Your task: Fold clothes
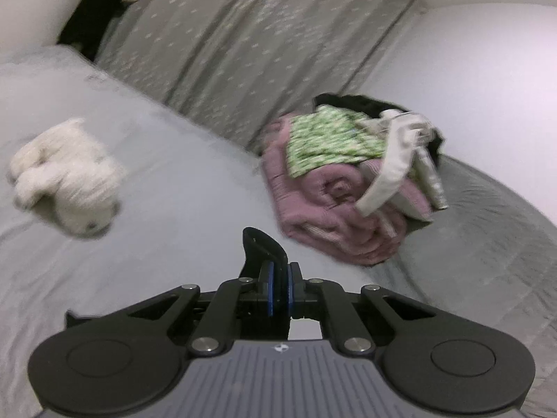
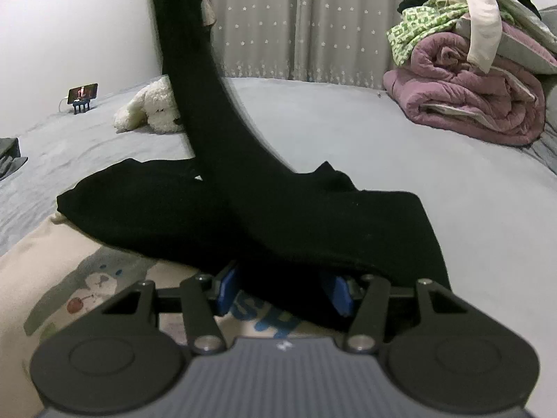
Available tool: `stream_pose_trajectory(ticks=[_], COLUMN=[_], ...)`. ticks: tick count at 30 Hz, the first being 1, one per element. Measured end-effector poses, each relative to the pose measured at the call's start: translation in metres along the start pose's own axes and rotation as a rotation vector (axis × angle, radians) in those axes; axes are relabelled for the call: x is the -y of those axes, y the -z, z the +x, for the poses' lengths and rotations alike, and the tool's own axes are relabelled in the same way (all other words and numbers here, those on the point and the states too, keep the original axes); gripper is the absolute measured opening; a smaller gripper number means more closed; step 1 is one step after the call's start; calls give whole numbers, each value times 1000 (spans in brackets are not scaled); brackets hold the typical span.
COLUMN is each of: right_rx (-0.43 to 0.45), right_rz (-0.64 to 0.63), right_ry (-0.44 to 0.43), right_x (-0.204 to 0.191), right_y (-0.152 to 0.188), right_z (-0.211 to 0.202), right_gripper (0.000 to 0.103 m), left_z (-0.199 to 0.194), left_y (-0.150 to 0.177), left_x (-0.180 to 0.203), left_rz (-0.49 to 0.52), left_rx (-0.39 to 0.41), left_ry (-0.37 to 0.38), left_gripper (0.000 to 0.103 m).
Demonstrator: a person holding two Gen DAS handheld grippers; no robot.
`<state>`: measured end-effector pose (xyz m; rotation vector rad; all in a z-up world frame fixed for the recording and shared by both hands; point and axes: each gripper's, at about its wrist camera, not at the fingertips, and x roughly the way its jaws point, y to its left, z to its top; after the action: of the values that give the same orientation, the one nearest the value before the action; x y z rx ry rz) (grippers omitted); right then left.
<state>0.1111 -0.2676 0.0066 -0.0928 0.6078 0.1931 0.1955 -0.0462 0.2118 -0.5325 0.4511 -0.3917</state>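
- the left gripper (image 1: 279, 278) has its blue pads pressed together on a black fold of cloth that sticks up just past its fingertips.
- the black garment (image 2: 250, 216) lies on the grey bed sheet (image 2: 348, 129), over a cream printed garment (image 2: 52, 261); one long strip of it rises up out of view.
- the right gripper (image 2: 283, 291) stands half spread, the black fabric draped between its blue pads; i cannot tell if they press it.
- a white plush toy (image 2: 149, 108) and a pink quilt (image 2: 466, 104) under piled clothes lie farther back.
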Motion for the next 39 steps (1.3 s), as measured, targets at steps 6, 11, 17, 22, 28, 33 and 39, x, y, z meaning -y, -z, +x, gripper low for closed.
stream_pose_trajectory(ticks=[6,11,17,22,28,33,39], right_rx=[-15,-63,-93,-141,-100,-49,-66], right_rz=[122,234,267,251,151,-130,-76], right_ry=[174,253,267,218,110,-104,-77], right_x=[26,43,46,45,32,-26,-39], right_y=[-2,3,5,5,7,12,3], right_z=[-3,0,0,-25,-48,-42,-14], right_gripper=[55,61,63,72,72,72,73], left_z=[-5,-7,-10,-5,4,-5,-22], left_y=[-10,-4,11,18,8,-5,4], left_x=[15,4,-41,-87,-73,-31,-38], left_rz=[18,21,8,-59,-86,-52,60], left_rx=[30,39,36,20,27,47,47], left_ry=[36,22,-16,-42,44,149,69], left_gripper=[6,6,6,6,2,2,2])
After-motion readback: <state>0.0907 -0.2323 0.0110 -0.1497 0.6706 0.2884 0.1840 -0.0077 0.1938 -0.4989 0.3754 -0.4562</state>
